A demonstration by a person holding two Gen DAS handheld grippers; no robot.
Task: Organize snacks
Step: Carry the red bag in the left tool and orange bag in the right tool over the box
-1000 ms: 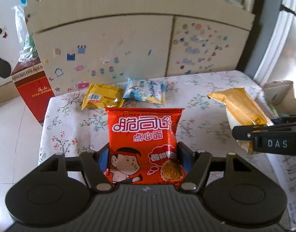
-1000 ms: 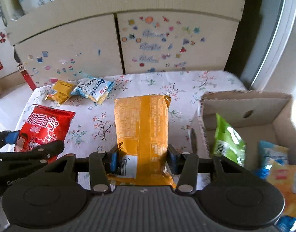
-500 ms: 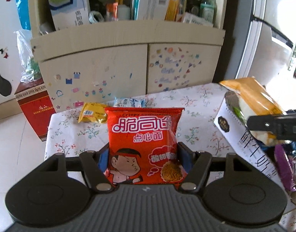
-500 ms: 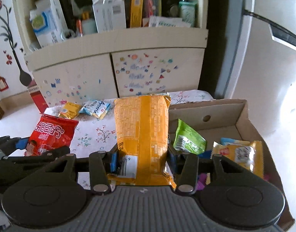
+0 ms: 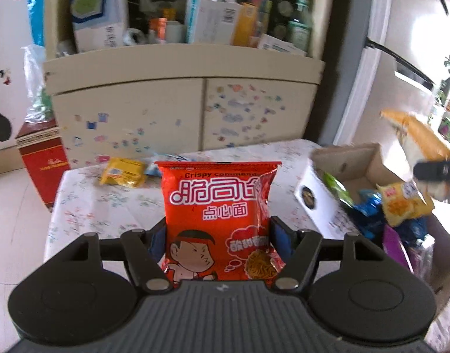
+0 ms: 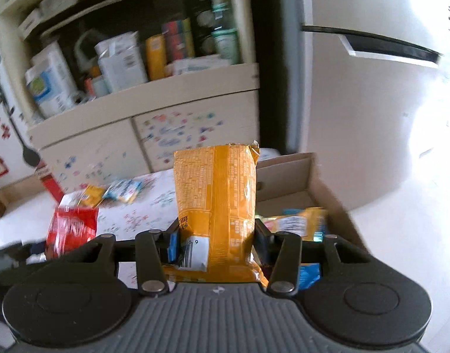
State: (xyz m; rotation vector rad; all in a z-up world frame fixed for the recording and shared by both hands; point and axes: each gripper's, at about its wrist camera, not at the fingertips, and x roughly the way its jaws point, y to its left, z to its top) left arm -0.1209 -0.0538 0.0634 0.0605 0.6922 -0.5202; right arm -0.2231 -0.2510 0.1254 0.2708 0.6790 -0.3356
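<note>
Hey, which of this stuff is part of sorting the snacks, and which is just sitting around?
Part of the job:
red packet, in the left gripper
orange packet, in the right gripper
cardboard box with snacks inside
yellow packet on the table

Lying about:
cupboard
shelf clutter
red carton
fridge

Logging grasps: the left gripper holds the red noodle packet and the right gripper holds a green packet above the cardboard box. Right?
Not quite. The right gripper holds an orange packet, not green, as the right wrist view shows. The left gripper does hold the red noodle packet, beside the cardboard box.
</note>
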